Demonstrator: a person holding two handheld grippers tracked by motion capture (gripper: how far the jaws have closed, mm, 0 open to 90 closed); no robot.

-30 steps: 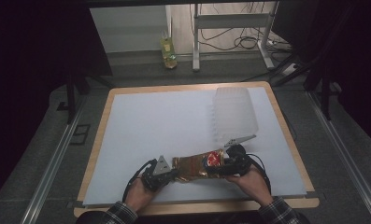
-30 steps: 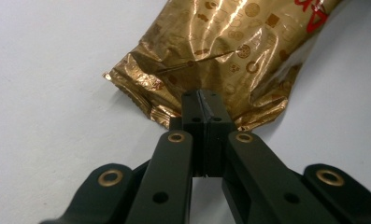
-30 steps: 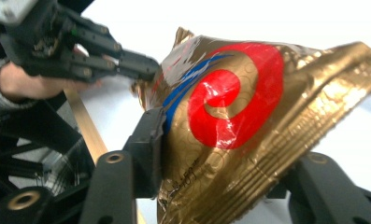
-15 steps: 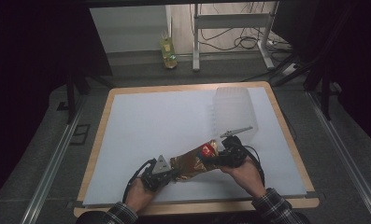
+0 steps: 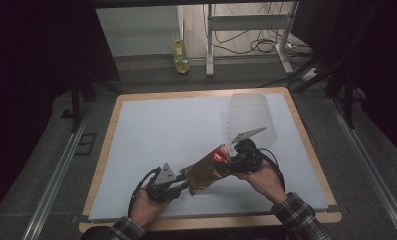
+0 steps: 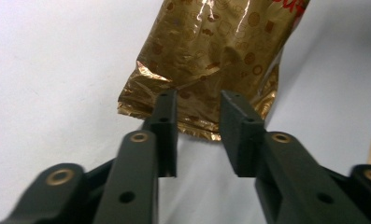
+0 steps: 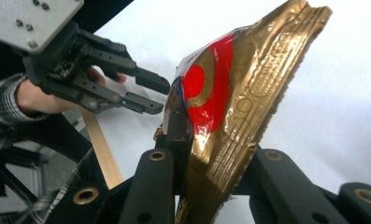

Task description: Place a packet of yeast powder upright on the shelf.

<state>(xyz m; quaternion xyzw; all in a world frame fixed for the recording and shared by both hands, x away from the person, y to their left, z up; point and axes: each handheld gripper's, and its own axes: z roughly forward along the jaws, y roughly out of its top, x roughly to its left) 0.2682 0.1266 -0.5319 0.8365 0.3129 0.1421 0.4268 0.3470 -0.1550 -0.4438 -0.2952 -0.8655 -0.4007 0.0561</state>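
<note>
A gold foil snack bag [image 5: 208, 171] with a red patch is held tilted above the white surface [image 5: 151, 135], near its front edge. Its upper end is clamped between the jaws of the right hand-held gripper [image 7: 199, 154], as seen in the right gripper view. The lower sealed edge is seen just ahead of the left hand-held gripper [image 6: 198, 133], whose jaws stand apart with a narrow gap, not closed on the foil. A clear ribbed plastic container [image 5: 250, 120] lies on the surface beyond the right hand [image 5: 266, 177]. A bottle [image 5: 180, 52] is seen on the floor beyond.
</note>
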